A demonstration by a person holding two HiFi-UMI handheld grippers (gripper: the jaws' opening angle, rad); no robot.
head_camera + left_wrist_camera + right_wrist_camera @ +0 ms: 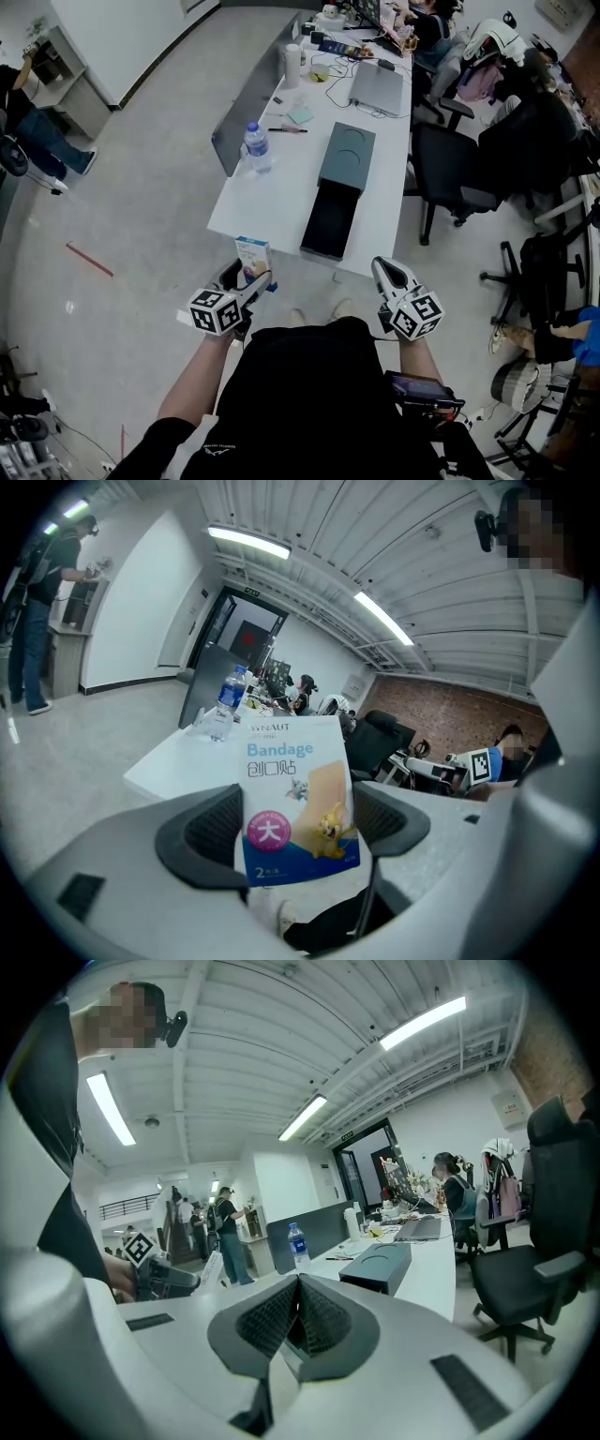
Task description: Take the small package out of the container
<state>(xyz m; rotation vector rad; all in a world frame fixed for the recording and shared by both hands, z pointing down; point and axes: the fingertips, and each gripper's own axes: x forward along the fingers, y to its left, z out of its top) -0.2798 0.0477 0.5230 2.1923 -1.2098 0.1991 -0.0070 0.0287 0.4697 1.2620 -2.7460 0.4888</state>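
My left gripper (pixel 248 275) (pixel 295 825) is shut on a small white-and-blue bandage package (pixel 252 256) (pixel 298 799), held upright off the near end of the white table (pixel 272 197). The dark grey container (pixel 338 190) (pixel 380 1267) lies on the table with its black drawer pulled out toward me. My right gripper (pixel 387 274) (pixel 296 1321) hangs shut and empty to the right of the package, pads pressed together, below the table's near corner.
A water bottle (pixel 257 147) (pixel 223 698) (pixel 297 1247) stands on the table's left edge. A laptop (pixel 377 88), cables and clutter fill the far end. Black office chairs (pixel 469 169) stand at the right. People stand farther off on the left (pixel 28 112).
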